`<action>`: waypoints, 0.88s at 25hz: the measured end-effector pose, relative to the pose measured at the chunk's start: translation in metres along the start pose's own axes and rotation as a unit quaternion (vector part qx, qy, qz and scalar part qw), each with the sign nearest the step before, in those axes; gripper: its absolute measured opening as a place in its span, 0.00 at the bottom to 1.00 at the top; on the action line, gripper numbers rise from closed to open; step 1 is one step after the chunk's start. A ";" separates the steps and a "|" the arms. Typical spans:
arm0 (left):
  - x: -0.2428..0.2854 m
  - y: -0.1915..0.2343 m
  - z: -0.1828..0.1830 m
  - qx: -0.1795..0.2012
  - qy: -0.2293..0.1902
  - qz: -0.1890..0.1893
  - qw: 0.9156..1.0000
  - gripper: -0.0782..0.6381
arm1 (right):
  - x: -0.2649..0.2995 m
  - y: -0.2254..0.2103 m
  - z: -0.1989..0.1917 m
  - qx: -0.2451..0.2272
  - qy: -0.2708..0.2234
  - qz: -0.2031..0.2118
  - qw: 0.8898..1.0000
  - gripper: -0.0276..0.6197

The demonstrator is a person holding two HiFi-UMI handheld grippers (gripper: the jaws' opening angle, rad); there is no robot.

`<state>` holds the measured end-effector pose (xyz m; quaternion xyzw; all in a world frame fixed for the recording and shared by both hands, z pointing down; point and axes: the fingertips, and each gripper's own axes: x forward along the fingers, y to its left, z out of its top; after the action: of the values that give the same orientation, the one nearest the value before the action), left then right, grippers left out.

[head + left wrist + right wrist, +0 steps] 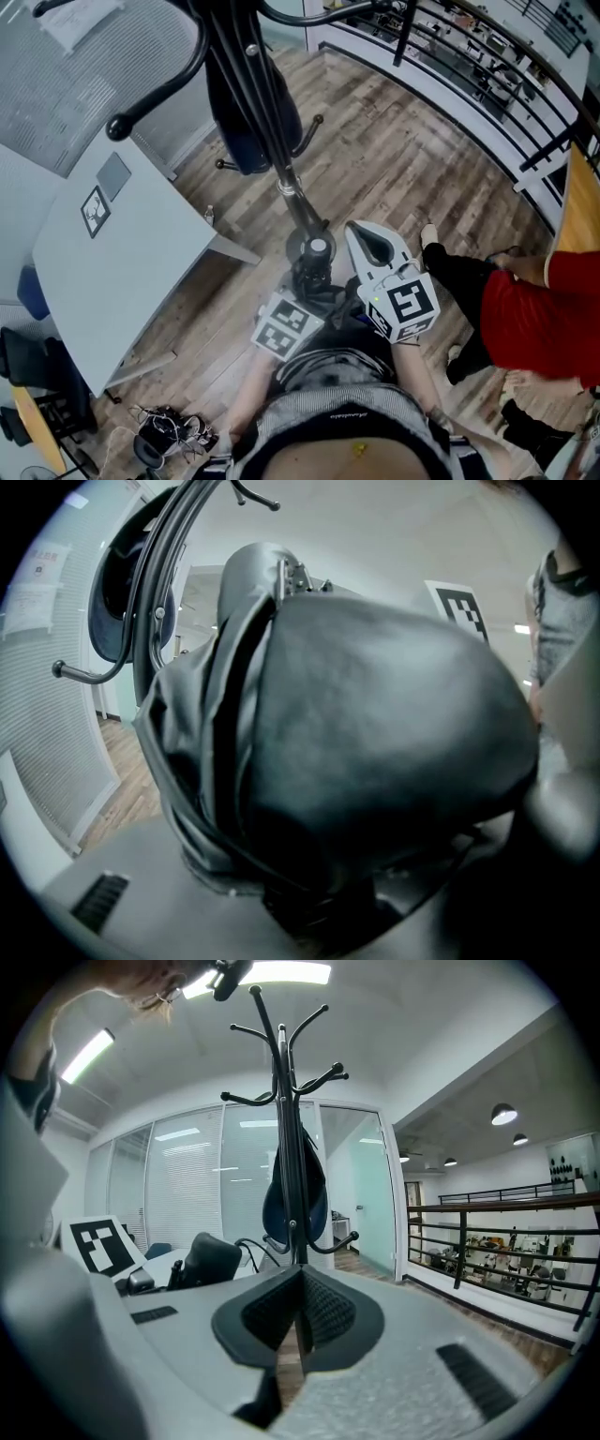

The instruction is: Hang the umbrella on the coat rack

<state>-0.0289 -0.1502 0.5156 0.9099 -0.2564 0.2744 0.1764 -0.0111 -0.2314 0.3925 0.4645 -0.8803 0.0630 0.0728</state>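
The left gripper (302, 298) has its jaws clenched on the folded black umbrella (315, 264), holding it in the air in front of the person's torso. In the left gripper view the umbrella (356, 752) fills nearly everything: smooth, matte fabric gathered into soft pleats along 1 side, bulging into a rounded mass. It hangs on no hook.

Behind it, up and to the left, stands the coat rack (155, 574) – a slim black metal pole with curved, knob-tipped hooks. A dark blue rounded fabric item (112, 583) hangs against the pole.

The right gripper (366, 239) is a white, teardrop-shaped shell just to the right of the umbrella. Its jaws are pressed together with nothing between them; in its own view the right gripper (298, 1321) shows 2 dark, mesh-textured pads meeting in a narrow V, aimed at the coat rack (284, 1129) ahead.

A pale grey counter (122, 272) with a square black-and-white marker (94, 211) stands to the left, on a wood-plank floor (394, 159).
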 end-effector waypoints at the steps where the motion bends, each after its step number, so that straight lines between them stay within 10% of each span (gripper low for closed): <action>1: 0.000 0.000 0.000 -0.003 0.001 -0.001 1.000 0.46 | 0.001 0.000 0.000 0.000 0.002 0.002 1.000 0.05; 22: 0.009 0.007 -0.017 -0.040 0.007 0.016 0.999 0.46 | -0.001 -0.004 -0.009 0.003 0.007 0.013 1.000 0.05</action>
<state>-0.0331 -0.1515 0.5352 0.8959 -0.2802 0.2734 0.2100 -0.0064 -0.2311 0.4015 0.4526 -0.8857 0.0698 0.0761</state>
